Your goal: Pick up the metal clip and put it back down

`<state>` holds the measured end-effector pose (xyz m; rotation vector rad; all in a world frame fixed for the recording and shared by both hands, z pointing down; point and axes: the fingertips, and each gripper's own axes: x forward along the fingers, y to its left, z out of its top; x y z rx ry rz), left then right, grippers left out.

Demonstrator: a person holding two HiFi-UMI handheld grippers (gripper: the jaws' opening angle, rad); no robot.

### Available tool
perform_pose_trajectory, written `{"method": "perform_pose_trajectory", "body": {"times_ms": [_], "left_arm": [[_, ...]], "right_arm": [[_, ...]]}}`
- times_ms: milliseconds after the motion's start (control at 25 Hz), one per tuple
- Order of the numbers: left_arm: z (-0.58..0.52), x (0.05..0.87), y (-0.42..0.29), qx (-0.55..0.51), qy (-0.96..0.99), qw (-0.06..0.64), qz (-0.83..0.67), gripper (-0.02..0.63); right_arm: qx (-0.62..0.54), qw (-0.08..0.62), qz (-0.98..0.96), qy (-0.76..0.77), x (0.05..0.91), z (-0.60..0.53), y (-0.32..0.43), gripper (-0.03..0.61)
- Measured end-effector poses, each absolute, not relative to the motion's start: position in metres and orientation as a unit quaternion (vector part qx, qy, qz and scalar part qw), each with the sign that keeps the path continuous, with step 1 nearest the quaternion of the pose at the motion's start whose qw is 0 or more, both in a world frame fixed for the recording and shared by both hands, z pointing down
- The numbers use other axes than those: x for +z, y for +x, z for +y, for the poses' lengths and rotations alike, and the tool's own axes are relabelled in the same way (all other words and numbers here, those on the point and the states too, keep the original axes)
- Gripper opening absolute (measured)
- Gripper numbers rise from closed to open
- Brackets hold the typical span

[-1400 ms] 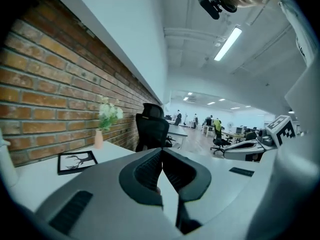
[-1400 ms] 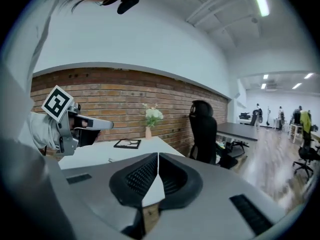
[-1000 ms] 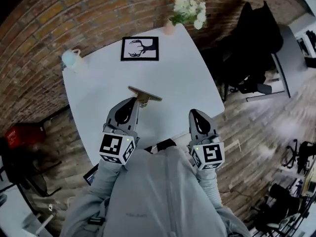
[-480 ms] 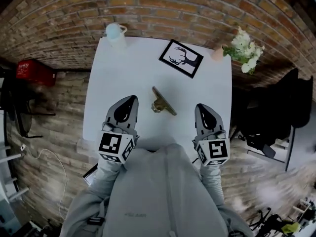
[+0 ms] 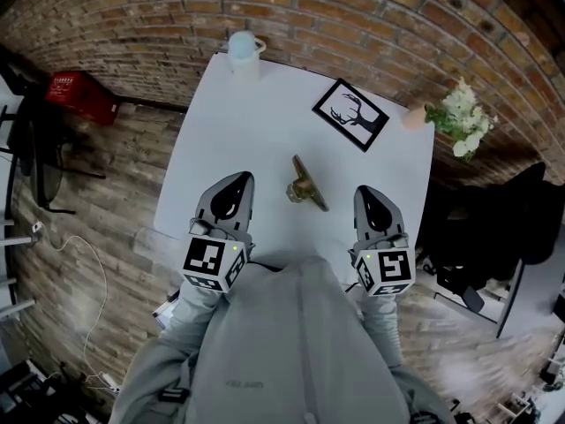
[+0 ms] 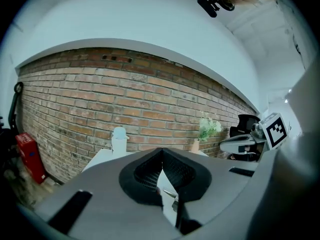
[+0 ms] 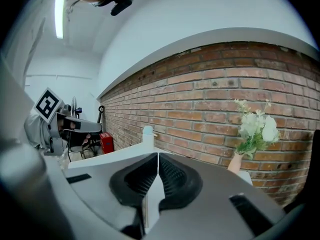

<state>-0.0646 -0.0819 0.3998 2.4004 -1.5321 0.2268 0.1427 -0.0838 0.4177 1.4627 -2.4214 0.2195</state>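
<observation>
A brick wall is running behind a white table, and a person in a grey sweatshirt is standing at the table's near edge, holding a two-jaw gripper in each hand. A small mark on the sweatshirt's chest is showing too faintly to be read. A black chair is standing off the table's 3 o'clock side. A red crate is sitting on the floor at the table's 10 o'clock, its pale print too small to make out.

The left gripper and the right gripper are hovering over the near part of the table, both pointing toward 12 o'clock. Each one's fingers are pressing together at the tips with nothing between them. The cube on each gripper is displaying black-and-white square markers.

At the table's 1 o'clock a black-framed picture is showing a stag's head in silhouette. White flowers are standing at 2 o'clock and a pale blue cup at the far edge at 12 o'clock.

The metal clip is lying near the table's middle, between the two gripper tips and apart from both, the left at its 9 o'clock and the right at its 3 o'clock
</observation>
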Motion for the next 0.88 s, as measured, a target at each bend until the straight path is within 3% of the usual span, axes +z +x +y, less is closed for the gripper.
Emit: {"method": "perform_pose_trajectory", "body": {"times_ms": [760, 880], "left_arm": [[-0.082, 0.402, -0.06, 0.077, 0.842, 0.145, -0.513, 0.026], [-0.082, 0.403, -0.06, 0.077, 0.843, 0.147, -0.512, 0.026]], "right_arm": [[0.092, 0.149, -0.864, 0.473, 0.419, -0.083, 0.118, 0.029], [0.102, 0.148, -0.87, 0.46, 0.422, -0.083, 0.111, 0.091]]}}
